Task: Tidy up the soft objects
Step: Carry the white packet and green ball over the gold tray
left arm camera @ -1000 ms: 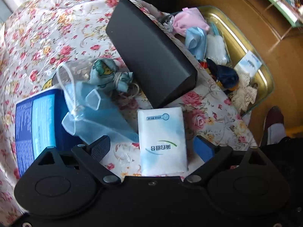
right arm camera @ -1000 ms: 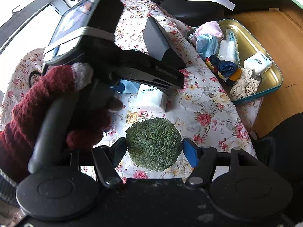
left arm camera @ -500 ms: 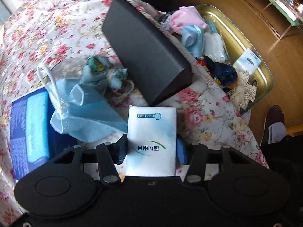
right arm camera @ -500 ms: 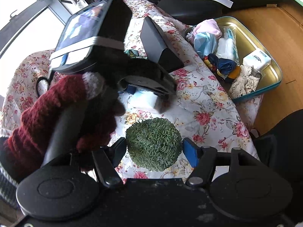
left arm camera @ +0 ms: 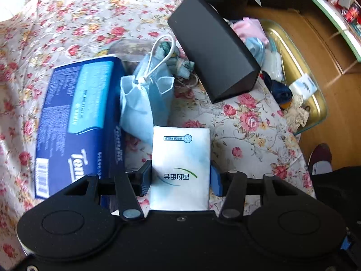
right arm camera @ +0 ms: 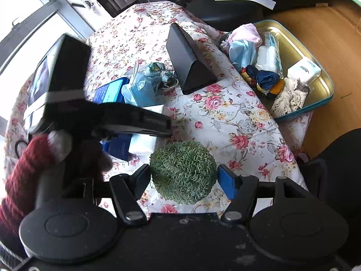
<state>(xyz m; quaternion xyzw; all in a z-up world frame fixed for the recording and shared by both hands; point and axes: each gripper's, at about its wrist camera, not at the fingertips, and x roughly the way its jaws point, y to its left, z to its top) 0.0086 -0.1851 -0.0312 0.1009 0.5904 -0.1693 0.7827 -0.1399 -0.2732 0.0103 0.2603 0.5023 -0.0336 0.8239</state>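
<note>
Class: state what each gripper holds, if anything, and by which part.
Left gripper grips the white tissue pack by its long sides, near one end. Right gripper grips the green scrubber ball across its middle.

Bare floral tabletop (right arm camera: 227,122) lies open between the green ball (right arm camera: 183,171) and the gold tray (right arm camera: 315,67) at the right edge, a clear lane. Toward the far edge, the black wedge box (left arm camera: 214,52) stands in the way. Left of it, the blue mask (left arm camera: 144,99), the blue tissue box (left arm camera: 76,122) and a small cloth bundle (right arm camera: 161,71) crowd together, touching. The tray is mostly full.
</note>
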